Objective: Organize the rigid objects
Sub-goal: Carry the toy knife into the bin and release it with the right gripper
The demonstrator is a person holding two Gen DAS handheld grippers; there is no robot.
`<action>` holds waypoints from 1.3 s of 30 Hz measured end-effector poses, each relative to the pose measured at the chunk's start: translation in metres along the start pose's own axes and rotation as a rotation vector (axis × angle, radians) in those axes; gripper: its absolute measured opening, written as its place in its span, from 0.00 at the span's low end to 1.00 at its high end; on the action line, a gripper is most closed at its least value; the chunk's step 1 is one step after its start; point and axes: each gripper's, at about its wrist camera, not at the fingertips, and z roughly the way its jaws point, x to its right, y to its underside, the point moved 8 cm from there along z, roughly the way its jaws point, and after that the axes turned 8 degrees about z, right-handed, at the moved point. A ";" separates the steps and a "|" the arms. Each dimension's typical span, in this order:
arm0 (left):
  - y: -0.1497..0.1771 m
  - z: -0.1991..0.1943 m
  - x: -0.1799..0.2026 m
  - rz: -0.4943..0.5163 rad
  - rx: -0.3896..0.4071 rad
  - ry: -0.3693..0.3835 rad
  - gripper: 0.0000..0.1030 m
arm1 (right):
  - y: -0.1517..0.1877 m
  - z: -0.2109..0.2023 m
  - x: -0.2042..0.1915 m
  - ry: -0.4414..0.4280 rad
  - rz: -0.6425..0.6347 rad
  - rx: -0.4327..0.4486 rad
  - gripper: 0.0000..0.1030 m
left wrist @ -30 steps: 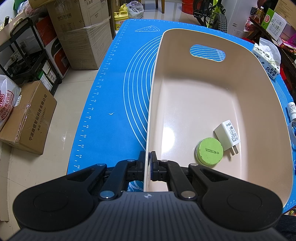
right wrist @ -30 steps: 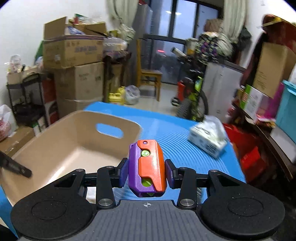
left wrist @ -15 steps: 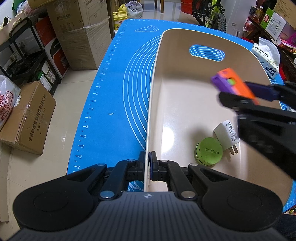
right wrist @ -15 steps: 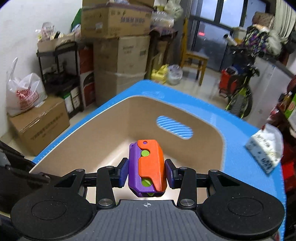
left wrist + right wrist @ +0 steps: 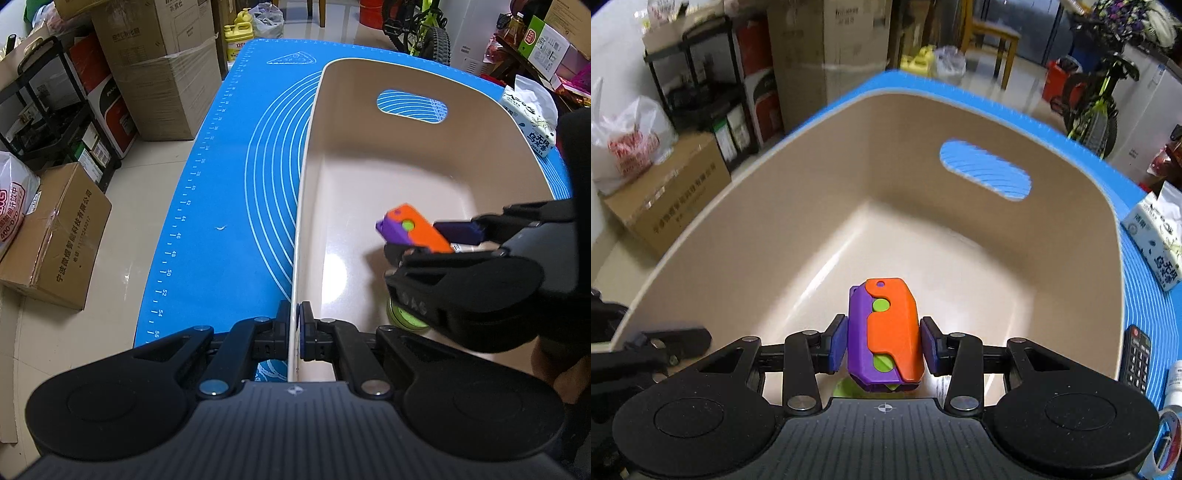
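The left gripper (image 5: 294,325) is clamped shut on the near-left rim of the one beige bin (image 5: 310,155), which sits on a blue mat (image 5: 229,177) printed with ruler numbers such as 42, 44, 46, 48, 50. The right gripper (image 5: 882,341) holds one orange-and-purple toy (image 5: 886,328) between its pads, partly open around it, over the bin's floor. One green tin (image 5: 404,317) lies beneath, mostly hidden. One tissue pack (image 5: 1160,254) with Chinese print lies right of the bin, one remote (image 5: 1137,358) nearer.
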 end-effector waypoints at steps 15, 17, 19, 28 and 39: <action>0.000 0.000 0.000 -0.003 0.001 0.003 0.05 | 0.006 0.006 0.002 0.001 0.019 -0.054 0.55; 0.000 0.000 0.000 0.000 0.001 0.002 0.05 | 0.005 -0.001 0.006 -0.002 0.038 -0.020 0.58; 0.001 0.000 0.000 0.000 0.002 0.001 0.05 | 0.003 -0.013 0.011 -0.024 0.063 0.015 0.60; 0.000 0.000 0.000 -0.006 0.002 0.005 0.06 | -0.015 -0.103 0.061 -0.049 0.111 0.297 0.73; 0.000 0.000 0.000 -0.006 0.002 0.005 0.06 | 0.024 -0.095 0.174 0.131 0.227 0.310 0.79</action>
